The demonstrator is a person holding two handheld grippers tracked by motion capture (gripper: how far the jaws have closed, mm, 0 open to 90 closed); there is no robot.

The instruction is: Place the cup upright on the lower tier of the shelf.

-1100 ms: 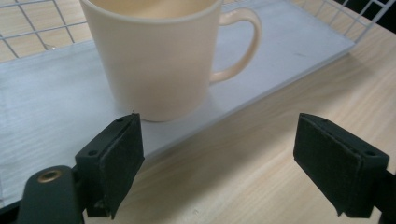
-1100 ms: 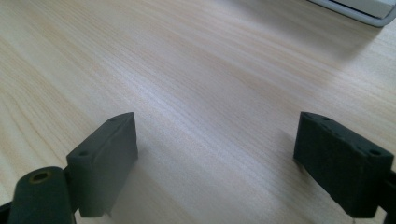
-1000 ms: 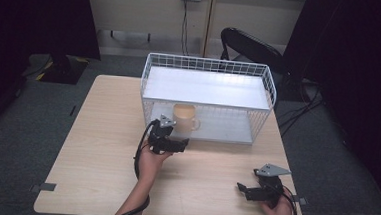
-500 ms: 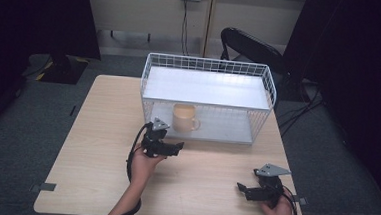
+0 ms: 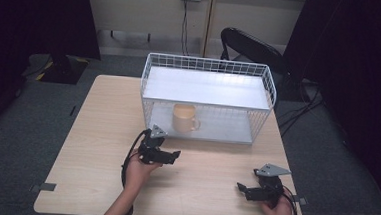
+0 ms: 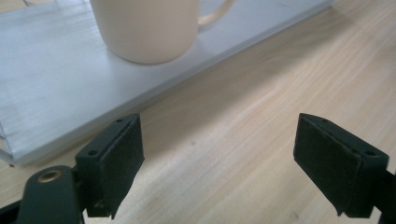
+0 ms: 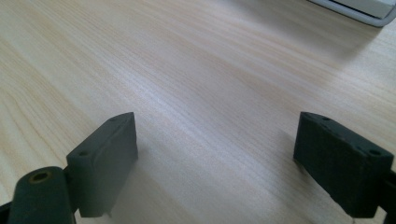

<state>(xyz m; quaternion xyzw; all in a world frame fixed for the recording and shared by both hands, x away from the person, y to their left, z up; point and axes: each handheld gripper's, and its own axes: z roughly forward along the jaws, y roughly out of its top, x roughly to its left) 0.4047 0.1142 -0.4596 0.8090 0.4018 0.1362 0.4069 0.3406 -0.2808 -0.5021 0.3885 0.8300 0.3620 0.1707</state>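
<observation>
A cream mug (image 5: pixel 184 118) stands upright on the lower white board of a white wire rack (image 5: pixel 209 61) at the back of the wooden table (image 5: pixel 97 132). My left gripper (image 5: pixel 174 155) hovers in front of the rack, a short way from the mug, open with nothing between its jaws. In the left gripper view the mug (image 6: pixel 144 28) sits on the white board (image 6: pixel 51 93) ahead of the open left gripper (image 6: pixel 219 154), handle to the right. My right gripper (image 5: pixel 241 188) rests low near the table's front right, open and empty; the right gripper (image 7: pixel 217 154) faces bare wood.
A black chair (image 5: pixel 252 46) stands behind the rack. The rack's upper shelf (image 5: pixel 207 88) overhangs the mug. The table's front edge runs just under both hands. A corner of the white board (image 7: pixel 369 7) lies far ahead of the right gripper.
My left gripper has drawn back from the rack toward the near side and slightly left, jaws still open. The mug stays on the board. The right gripper has not moved.
</observation>
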